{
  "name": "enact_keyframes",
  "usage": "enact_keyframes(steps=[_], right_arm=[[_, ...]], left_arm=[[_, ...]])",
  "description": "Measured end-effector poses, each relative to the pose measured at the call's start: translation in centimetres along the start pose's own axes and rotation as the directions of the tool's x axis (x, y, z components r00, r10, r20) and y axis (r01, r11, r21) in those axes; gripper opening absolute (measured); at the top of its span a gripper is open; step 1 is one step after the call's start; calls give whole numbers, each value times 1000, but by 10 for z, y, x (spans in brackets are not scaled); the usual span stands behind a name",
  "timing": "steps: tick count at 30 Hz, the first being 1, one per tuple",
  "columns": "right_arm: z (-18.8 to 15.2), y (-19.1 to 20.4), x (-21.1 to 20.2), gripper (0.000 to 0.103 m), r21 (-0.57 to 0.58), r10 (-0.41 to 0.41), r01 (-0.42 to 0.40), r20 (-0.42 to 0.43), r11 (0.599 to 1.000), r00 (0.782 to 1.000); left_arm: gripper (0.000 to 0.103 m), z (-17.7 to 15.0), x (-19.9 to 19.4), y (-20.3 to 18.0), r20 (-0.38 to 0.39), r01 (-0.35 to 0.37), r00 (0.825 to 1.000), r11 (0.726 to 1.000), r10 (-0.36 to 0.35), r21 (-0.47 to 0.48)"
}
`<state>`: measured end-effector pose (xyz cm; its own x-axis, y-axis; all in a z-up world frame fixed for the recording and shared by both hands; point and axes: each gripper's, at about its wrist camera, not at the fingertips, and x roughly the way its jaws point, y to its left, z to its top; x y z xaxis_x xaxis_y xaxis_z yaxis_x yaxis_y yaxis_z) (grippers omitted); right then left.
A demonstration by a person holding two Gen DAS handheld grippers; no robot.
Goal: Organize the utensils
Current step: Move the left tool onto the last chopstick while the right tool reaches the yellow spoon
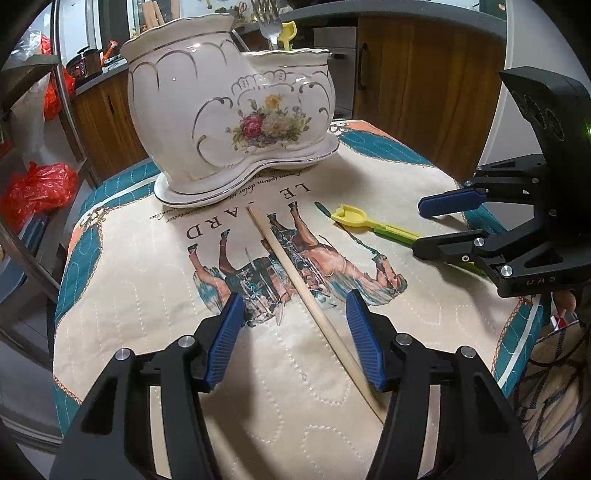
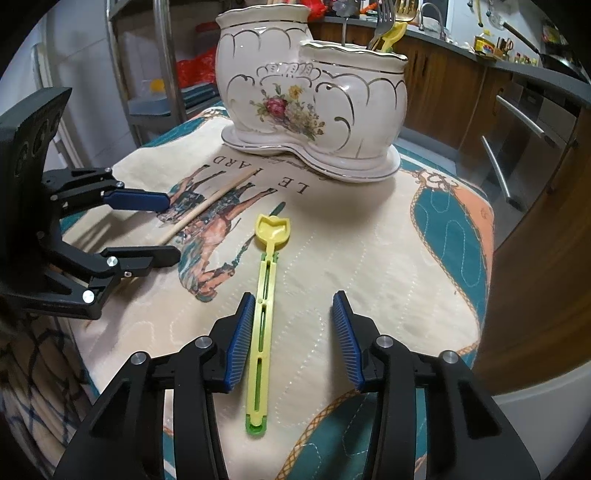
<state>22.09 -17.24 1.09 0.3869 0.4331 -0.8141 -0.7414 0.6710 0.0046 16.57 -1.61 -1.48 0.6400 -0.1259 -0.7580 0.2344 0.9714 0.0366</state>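
Left wrist view: my left gripper [image 1: 295, 332] is part open around one wooden chopstick [image 1: 295, 273] lying on the mat [image 1: 155, 280], not pinched. The ceramic holder [image 1: 229, 107] already has one fork [image 1: 266, 22].

Right wrist view: my right gripper [image 2: 293, 336] is part open; one yellow scoop [image 2: 264, 291] touches one pad, ungripped. Two items left.

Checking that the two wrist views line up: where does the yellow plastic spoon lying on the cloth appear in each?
Left wrist view: yellow plastic spoon lies right of centre on the cloth, its handle running under the right gripper.
Right wrist view: it lies at lower centre, between that gripper's own jaws.
Shared landmark: the floral ceramic holder.
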Motion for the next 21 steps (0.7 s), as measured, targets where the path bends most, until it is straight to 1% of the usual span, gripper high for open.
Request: enact_keyframes(steps=[3, 7, 13, 15, 18, 21], right_arm=[[0, 0, 0, 44, -1, -2, 2, -7, 1000, 1000], [1, -2, 1, 44, 5, 10, -10, -22, 1000, 1000], [4, -3, 3, 47, 8, 29, -28, -47, 1000, 998], [6, -3, 3, 47, 3, 33, -33, -63, 999, 997], [14, -1, 7, 47, -17, 32, -34, -123, 999, 992], [25, 0, 12, 47, -34, 34, -41, -206, 999, 978]], left_arm=[[58, 2, 2, 2, -15, 12, 1000, 1000, -12, -4], [58, 6, 3, 1, -49, 8, 999, 1000, -8, -6], [58, 16, 6, 3, -119, 6, 993, 1000, -8, -23], [59, 22, 9, 3, -160, 0, 987, 1000, -3, -22], [59, 30, 14, 2, -217, -6, 976, 1000, 1, -20], [59, 35, 17, 3, -258, -2, 966, 1000, -6, -31]])
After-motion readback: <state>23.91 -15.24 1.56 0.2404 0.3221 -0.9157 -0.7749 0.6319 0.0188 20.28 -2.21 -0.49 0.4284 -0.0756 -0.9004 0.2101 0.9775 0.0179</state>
